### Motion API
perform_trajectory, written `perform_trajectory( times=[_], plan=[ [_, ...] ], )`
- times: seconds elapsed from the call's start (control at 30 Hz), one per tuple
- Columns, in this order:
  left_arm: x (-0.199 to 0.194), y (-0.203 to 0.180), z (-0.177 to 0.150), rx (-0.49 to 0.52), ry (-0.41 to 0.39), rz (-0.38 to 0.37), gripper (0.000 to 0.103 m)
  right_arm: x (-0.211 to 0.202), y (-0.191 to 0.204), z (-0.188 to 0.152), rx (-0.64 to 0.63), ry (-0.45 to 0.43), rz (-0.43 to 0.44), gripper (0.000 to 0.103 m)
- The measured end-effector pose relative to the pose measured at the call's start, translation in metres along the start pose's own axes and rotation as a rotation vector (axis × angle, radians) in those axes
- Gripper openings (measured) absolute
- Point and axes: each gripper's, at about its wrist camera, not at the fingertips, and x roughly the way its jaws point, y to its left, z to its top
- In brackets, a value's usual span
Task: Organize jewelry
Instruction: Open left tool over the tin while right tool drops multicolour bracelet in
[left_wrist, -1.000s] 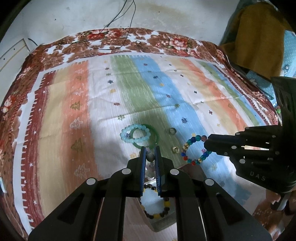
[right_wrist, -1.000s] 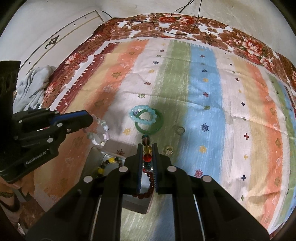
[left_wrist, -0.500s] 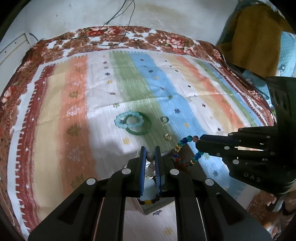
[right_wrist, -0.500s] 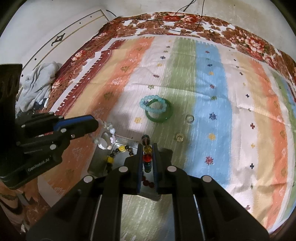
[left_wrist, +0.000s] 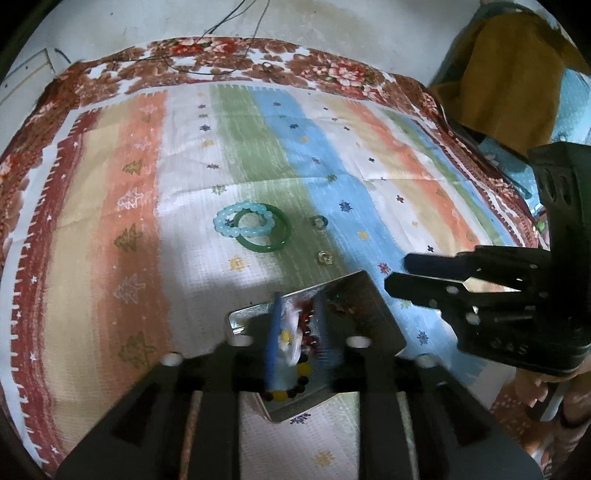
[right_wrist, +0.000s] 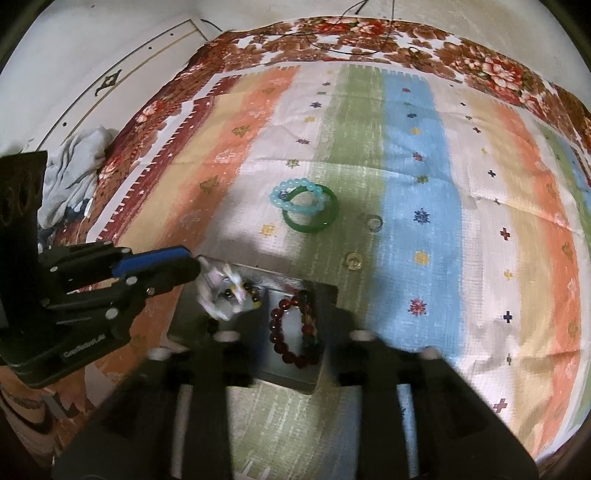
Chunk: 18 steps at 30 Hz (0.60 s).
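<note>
A metal tray (left_wrist: 373, 306) (right_wrist: 325, 291) lies on the striped cloth and holds a dark red bead bracelet (right_wrist: 284, 325), a black and yellow bead bracelet (left_wrist: 295, 387) and a multicolour bracelet (right_wrist: 308, 325). My left gripper (left_wrist: 297, 325) (right_wrist: 192, 264) is over the tray with its jaws parted; a clear white bracelet (left_wrist: 290, 336) (right_wrist: 221, 291) is blurred between them, just below the tips. My right gripper (right_wrist: 291, 321) (left_wrist: 397, 273) is open over the tray. A light blue bead bracelet (left_wrist: 240, 219) (right_wrist: 295, 195) lies across a green bangle (left_wrist: 266, 232) (right_wrist: 314, 218).
Two small rings (left_wrist: 318, 221) (left_wrist: 324, 257) lie on the cloth right of the bangle, also in the right wrist view (right_wrist: 375, 222) (right_wrist: 354, 260). A mustard cloth (left_wrist: 509, 74) hangs at the far right. A grey cloth heap (right_wrist: 74, 166) lies off the left edge.
Both grippers moved down over the tray and opened. The multicolour bracelet dropped from the right gripper into the tray; the clear bracelet is slipping from the left.
</note>
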Motion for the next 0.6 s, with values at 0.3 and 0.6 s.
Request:
perform_trajectory(
  times=[0.3,0.6],
  plan=[
    [0.000,0.010,0.003,-0.014,-0.009,0.053,0.033,0.003,-0.004,0.001,-0.002,0.005,-0.027,0.044],
    [0.001,0.015,0.007,-0.017,-0.010,0.060,0.033,0.005,-0.009,0.002,0.001,0.009,-0.036,0.044]
  ],
)
